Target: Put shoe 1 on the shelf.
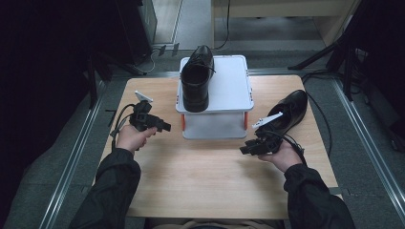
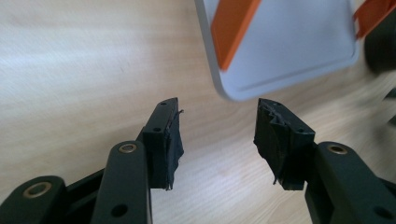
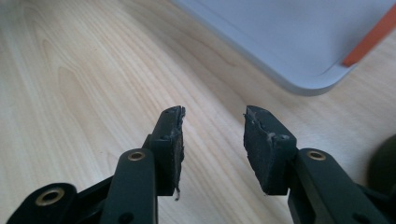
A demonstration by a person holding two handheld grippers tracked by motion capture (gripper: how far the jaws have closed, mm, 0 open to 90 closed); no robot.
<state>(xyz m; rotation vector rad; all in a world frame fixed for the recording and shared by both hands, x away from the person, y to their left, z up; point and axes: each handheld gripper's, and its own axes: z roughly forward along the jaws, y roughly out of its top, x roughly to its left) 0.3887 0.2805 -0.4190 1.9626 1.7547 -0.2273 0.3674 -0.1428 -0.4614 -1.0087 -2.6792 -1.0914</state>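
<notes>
One black leather shoe (image 1: 197,76) stands on the top shelf of a small white rack (image 1: 229,88) with orange posts at the table's far middle. A second black shoe (image 1: 290,110) lies on the wooden table (image 1: 210,167) to the rack's right. My left gripper (image 1: 162,126) hovers left of the rack, jaws open and empty, pointing toward the rack's lower shelf (image 2: 289,46). My right gripper (image 1: 244,150) is in front of the rack's right corner, beside the second shoe, also open and empty over bare wood, with the rack's base (image 3: 299,42) ahead of it.
The table sits between metal floor rails (image 1: 71,157). Cables (image 1: 320,114) trail off the right side near the second shoe. Dark stands and equipment flank the far corners. Bare wood lies in front of the rack, between the two hands.
</notes>
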